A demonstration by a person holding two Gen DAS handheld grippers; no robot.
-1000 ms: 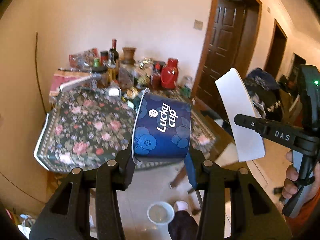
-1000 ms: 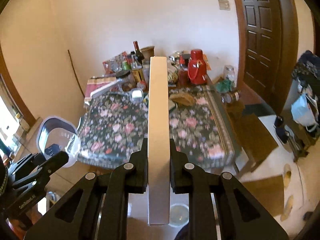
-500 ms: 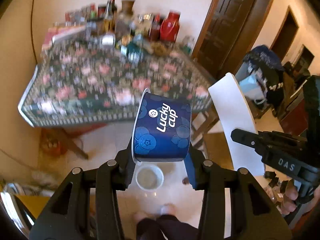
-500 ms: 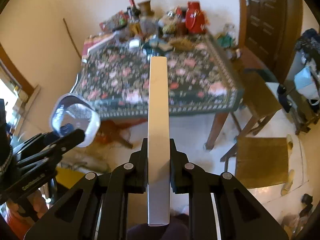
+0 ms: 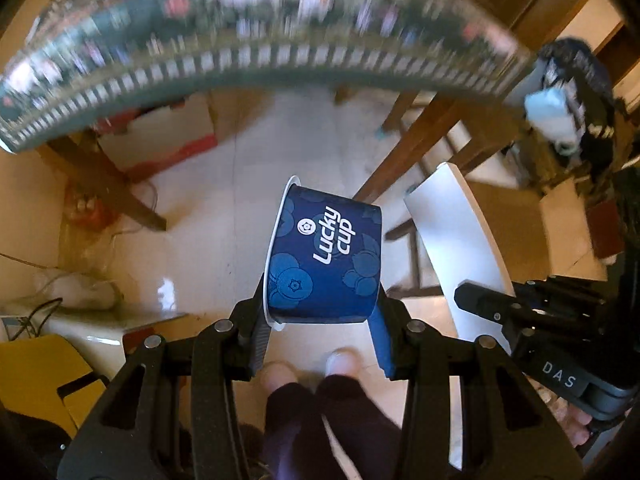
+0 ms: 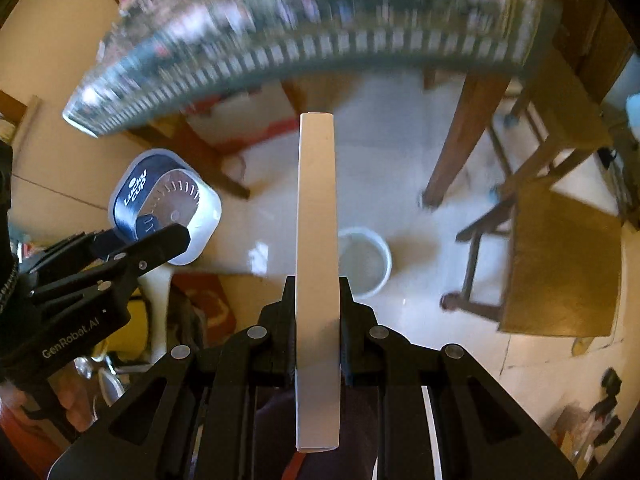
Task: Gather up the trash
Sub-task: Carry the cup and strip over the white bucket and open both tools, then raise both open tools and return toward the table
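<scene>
Left gripper (image 5: 320, 322) pinching a blue "Lucky cup" paper cup (image 5: 325, 266) across its rim and base, held sideways above the floor. Right gripper (image 6: 318, 298) clamped on a white flat box (image 6: 316, 280), edge-on, so possibly just card. Both light and crushable: best gripped gently, cup by its stiffer rim, box across its thin faces. White bucket (image 6: 372, 258) on the floor below, likely the bin
</scene>
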